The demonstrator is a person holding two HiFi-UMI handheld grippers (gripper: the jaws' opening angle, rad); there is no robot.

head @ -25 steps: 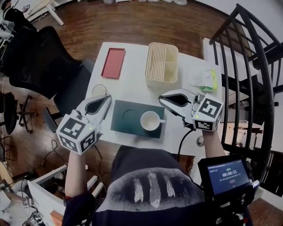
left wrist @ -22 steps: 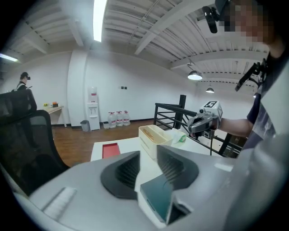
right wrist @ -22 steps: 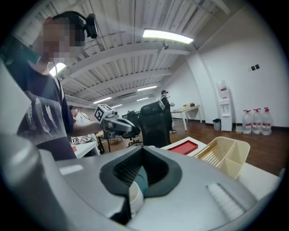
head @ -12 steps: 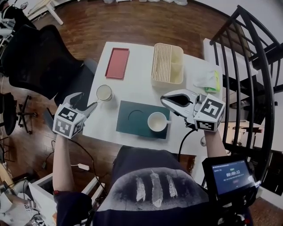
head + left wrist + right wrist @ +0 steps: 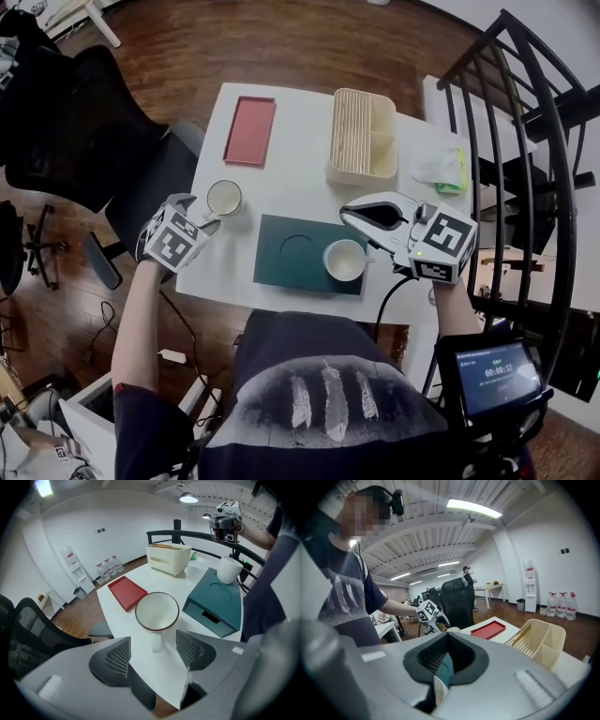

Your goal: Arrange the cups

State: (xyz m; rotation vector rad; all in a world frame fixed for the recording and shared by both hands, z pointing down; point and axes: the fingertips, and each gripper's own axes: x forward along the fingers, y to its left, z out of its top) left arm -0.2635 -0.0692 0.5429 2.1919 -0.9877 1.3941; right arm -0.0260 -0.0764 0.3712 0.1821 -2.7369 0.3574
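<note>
A cream cup with a dark rim (image 5: 223, 198) stands on the white table (image 5: 291, 183) at its left edge. My left gripper (image 5: 202, 221) is low behind it, and its jaws have just been opening. In the left gripper view the cup (image 5: 157, 611) sits just ahead of the open gripper (image 5: 153, 651). Its handle (image 5: 156, 642) lies between the fingertips with a gap on each side. A white cup (image 5: 344, 260) rests on the right end of a teal box (image 5: 281, 272), beside a round recess. My right gripper (image 5: 349, 212) hovers shut and empty just right of that cup.
A red tray (image 5: 249, 130) and a cream slatted bin (image 5: 364, 131) sit at the table's far side. A green and white packet (image 5: 441, 169) lies at the right edge. A black office chair (image 5: 84, 122) stands left, a black stair railing (image 5: 525, 141) right.
My left gripper has dropped from in front of my body to the table's left edge behind the rimmed cup, and its jaws went from shut to open. The right gripper shifted only slightly.
</note>
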